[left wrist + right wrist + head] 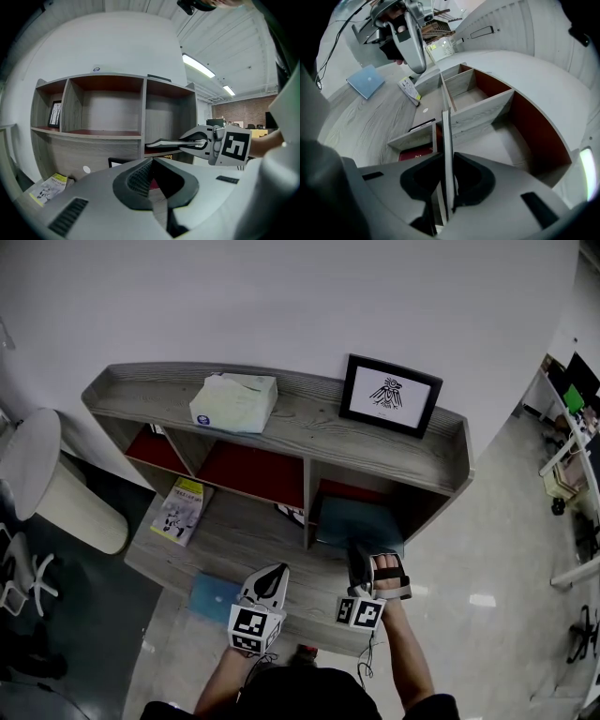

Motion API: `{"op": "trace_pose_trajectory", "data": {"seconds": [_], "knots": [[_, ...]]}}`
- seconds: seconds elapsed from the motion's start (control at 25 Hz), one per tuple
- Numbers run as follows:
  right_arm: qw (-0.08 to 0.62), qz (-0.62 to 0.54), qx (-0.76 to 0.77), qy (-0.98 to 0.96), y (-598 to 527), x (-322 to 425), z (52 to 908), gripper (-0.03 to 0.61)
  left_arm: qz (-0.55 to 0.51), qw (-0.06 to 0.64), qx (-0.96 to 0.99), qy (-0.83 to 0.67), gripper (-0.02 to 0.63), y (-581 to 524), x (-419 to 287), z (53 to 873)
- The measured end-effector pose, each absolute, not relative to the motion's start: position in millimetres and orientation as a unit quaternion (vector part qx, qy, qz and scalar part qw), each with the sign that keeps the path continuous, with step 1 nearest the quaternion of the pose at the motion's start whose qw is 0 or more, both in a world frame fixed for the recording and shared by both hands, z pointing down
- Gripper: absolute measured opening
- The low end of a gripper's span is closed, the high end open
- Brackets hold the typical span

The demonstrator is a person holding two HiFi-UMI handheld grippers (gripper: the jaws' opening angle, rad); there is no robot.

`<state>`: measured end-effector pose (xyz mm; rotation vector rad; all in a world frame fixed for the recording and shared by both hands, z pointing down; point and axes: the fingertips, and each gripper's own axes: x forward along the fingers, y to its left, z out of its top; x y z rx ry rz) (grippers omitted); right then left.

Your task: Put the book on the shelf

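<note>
A thin teal book (361, 521) is clamped in my right gripper (364, 563), which is shut on its near edge. The book lies flat at the mouth of the right compartment of the grey wooden shelf (309, 432). In the right gripper view the book (446, 140) shows edge-on between the jaws, pointing into the red-backed compartments. The left gripper view shows the book (164, 142) level in front of the right-hand bay, with the right gripper (201, 140) behind it. My left gripper (278, 570) hangs left of the book, shut and holding nothing.
A tissue box (234, 401) and a framed picture (389, 395) stand on the shelf top. A yellow-topped booklet (183, 510) and a blue folder (214, 596) lie on the low wooden platform. A white bin (56, 484) stands at the left. A red book (415, 154) lies low in the shelf.
</note>
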<state>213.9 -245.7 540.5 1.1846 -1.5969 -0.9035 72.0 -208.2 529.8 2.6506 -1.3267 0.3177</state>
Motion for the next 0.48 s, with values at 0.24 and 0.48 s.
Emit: {"op": "trace_pose_trajectory", "data": {"seconds": [0.24,0.48], "knots": [[0.466,-0.366,0.475,-0.650,-253,216,549,0.083,0.113,0.085,0.885,-0.443,0.003,-203,71,534],[0.465,-0.354,0.472,-0.660,-260,217,554,0.084,0.113,0.085,0.884,-0.445,0.003,-204,69,534]]}}
